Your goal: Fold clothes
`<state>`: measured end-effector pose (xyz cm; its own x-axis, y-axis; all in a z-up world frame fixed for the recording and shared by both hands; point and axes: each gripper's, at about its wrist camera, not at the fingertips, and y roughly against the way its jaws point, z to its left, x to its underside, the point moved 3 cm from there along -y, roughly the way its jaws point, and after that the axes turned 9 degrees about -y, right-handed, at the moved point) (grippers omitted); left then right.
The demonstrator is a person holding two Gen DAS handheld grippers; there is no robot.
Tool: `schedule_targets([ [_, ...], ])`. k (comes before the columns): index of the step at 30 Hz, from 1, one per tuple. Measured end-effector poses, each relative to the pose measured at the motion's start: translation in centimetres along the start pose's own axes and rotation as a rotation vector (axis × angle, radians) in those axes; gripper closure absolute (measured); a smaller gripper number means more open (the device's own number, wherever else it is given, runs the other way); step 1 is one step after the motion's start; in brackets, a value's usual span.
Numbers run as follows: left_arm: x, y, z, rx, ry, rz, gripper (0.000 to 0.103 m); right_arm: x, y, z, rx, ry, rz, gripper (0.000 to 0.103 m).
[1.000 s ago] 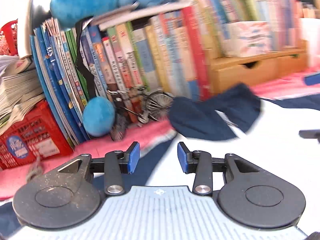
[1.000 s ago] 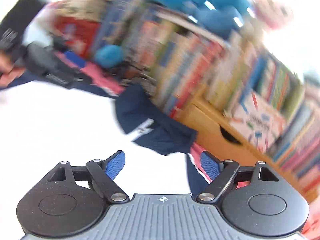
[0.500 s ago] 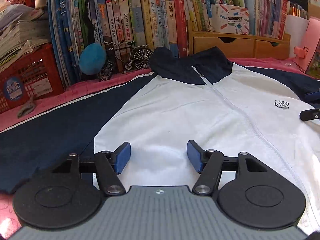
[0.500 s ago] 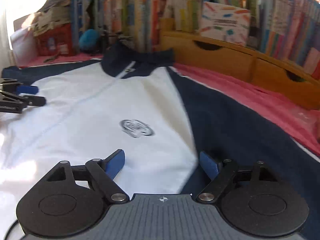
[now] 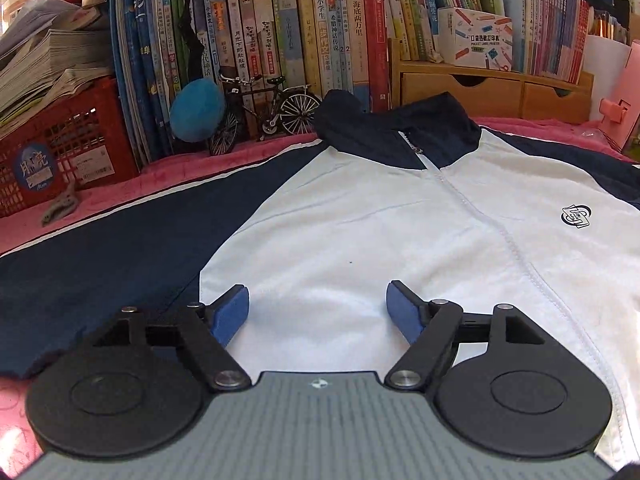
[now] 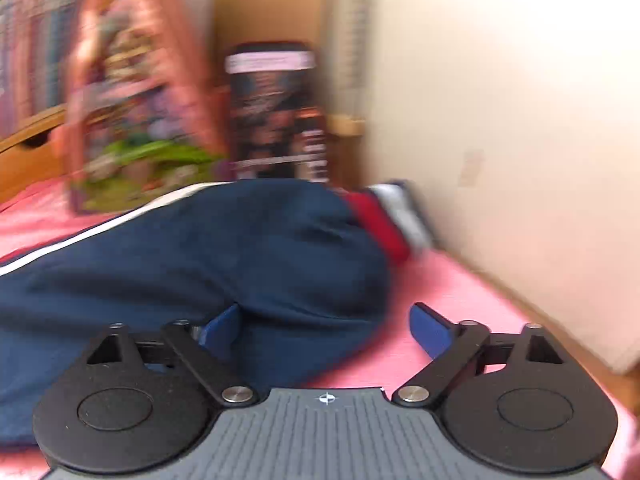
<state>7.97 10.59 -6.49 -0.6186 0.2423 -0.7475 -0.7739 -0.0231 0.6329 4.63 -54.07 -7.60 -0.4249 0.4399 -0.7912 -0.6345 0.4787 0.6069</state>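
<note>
Two grippers: both empty, neither gripping cloth.
Left gripper [image 5: 318, 312]: jaws opening, over white front of jacket [image 5: 380, 240].
Right gripper [image 6: 324, 330]: jaws wide, above navy sleeve [image 6: 192, 256].
Jacket: spread flat, zipped, on pink cover [image 5: 120, 184].
Step advice: pinch sleeve near cuff [image 6: 384, 220], fold inward, keep flat.
Right view only: cuff, wall [image 6: 500, 100].
Left view only: collar, books [image 5: 320, 40].

Crowded bookshelf [image 5: 320, 40] above wooden drawers [image 5: 492, 92]; pink cloth [image 6: 448, 288] meets what seems, through blur, a cream wall [image 6: 520, 100].
</note>
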Motion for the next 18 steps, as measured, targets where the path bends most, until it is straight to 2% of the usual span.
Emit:
schedule_targets([
  [2, 0.0, 0.0, 0.0, 0.001, 0.005, 0.002, 0.024, 0.0, 2.3, -0.4, -0.042, -0.004, -0.05, 0.018],
  [7, -0.1, 0.2, -0.1, -0.023, 0.002, 0.001, 0.023, 1.5, 10.8, 2.5, -0.303, 0.076, -0.197, 0.013],
  [8, 0.0, 0.8, -0.3, -0.034, 0.0, -0.005, 0.025, 2.1, 12.7, 3.3, -0.358, 0.101, -0.22, 0.011],
  [10, 0.2, 2.8, -0.7, -0.052, 0.004, -0.03, 0.029, 3.8, 16.8, 4.9, -0.434, 0.182, -0.294, 0.009],
  [13, 1.3, 8.1, -1.6, 0.011, 0.038, -0.122, 0.029, 7.1, 23.0, 6.6, -0.529, 0.316, -0.415, 0.0],
  [14, 2.0, 9.8, -2.0, 0.015, 0.053, -0.149, 0.028, 8.5, 24.8, 6.9, -0.563, 0.357, -0.447, 0.0],
  [16, 3.7, 13.1, -2.8, 0.008, 0.089, -0.192, 0.028, 11.0, 27.9, 7.8, -0.633, 0.417, -0.461, 0.0],
  [18, 5.6, 15.7, -3.7, -0.015, 0.112, -0.234, 0.027, 14.0, 30.5, 8.7, -0.706, 0.442, -0.432, 0.0],
])
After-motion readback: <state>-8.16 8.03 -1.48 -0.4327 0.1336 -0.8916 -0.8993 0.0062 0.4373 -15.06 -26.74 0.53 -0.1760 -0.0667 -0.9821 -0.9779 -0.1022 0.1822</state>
